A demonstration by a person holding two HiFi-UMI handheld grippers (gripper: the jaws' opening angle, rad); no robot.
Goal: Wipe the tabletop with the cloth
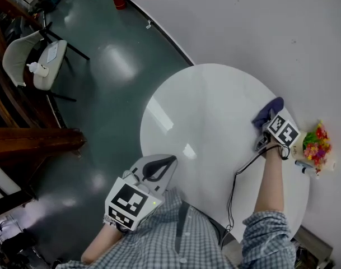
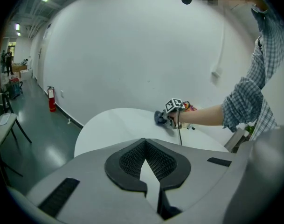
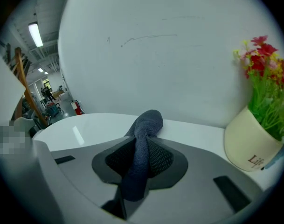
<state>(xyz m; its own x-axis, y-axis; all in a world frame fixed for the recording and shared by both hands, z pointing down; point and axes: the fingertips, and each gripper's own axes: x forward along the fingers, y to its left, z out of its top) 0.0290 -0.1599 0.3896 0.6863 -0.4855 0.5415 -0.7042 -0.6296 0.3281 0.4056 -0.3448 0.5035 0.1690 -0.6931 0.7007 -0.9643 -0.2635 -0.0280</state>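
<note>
One grip live: right gripper [image 1: 265, 129] jaws clamp the cloth [image 3: 142, 139]; left gripper [image 2: 144, 146] jaws closed, empty.
Cloth limp, light; I'd hold its bunched middle, far right of surface [image 1: 204, 111].

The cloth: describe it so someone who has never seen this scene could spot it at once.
Find the round white table by the white wall, then its right edge, where the right gripper sits beside a pot of bright flowers. The cloth is the dark blue fabric clamped in that gripper, bunched on the tabletop: the only fabric on the white surface.
</note>
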